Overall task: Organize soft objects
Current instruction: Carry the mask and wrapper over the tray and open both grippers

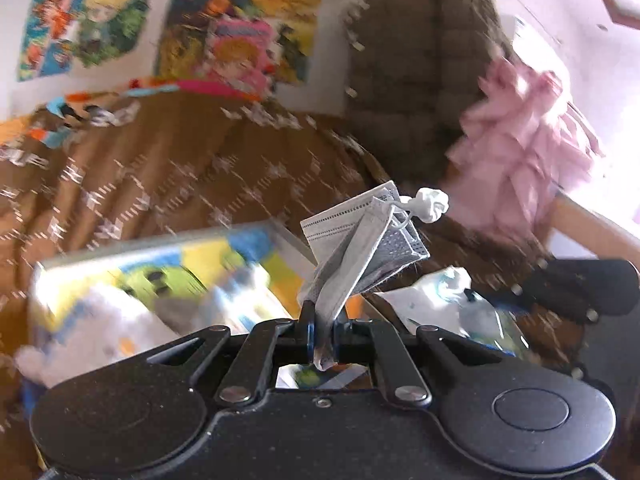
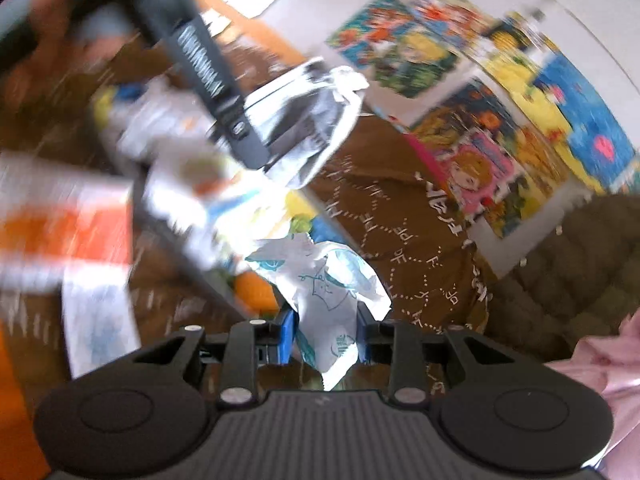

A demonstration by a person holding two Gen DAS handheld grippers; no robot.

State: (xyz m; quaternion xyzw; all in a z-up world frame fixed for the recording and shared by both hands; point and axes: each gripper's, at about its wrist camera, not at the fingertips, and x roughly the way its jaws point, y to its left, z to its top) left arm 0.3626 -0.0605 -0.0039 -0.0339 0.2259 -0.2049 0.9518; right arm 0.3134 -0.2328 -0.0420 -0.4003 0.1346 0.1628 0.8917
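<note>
Brown patterned bedcover (image 1: 168,168); on it a colourful box (image 1: 132,276), brown quilted cushion (image 1: 416,80), pink ruffled cloth (image 1: 524,148).

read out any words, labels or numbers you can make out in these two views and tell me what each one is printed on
No text can be read with certainty.
Brown bedspread: white dotted letter-like marks, too blurred and distorted to read.
White wrapper held in the right gripper: teal print with small characters, too small to read.
Wall posters: cartoon art, any lettering blurred.
Colourful box: print blurred.
Grey face mask in the left gripper: no text.
</note>
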